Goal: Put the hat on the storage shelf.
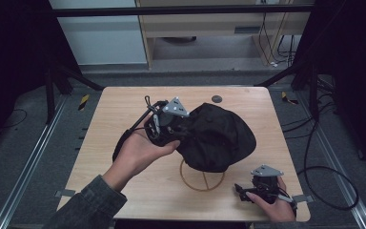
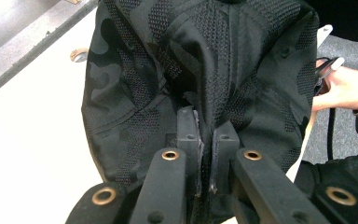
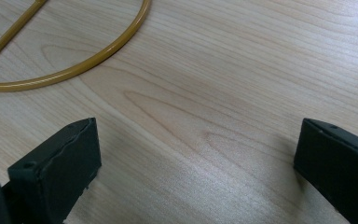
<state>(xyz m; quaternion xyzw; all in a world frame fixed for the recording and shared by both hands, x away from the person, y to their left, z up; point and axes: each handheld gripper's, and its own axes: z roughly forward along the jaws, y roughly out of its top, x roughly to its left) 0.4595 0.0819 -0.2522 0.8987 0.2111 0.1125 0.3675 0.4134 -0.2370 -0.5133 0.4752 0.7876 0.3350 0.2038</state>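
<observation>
Black mesh cap (image 1: 219, 136) at frame centre on the counter (image 1: 124, 114), over a yellow ring (image 1: 190, 183). Left gripper (image 2: 204, 140) jaws pinched on cap fabric. Right gripper (image 1: 240, 191) lower right, jaws wide apart, empty.

A black mesh-and-camo cap (image 1: 217, 136) lies crumpled mid-desk (image 1: 124, 119) (fabric pinched), partly covering a yellow ring (image 1: 198, 183).

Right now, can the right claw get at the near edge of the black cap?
Probably yes. The right claw stands open, holding nothing, and bare table with a flat ring mark lies between it and the black cap.
</observation>
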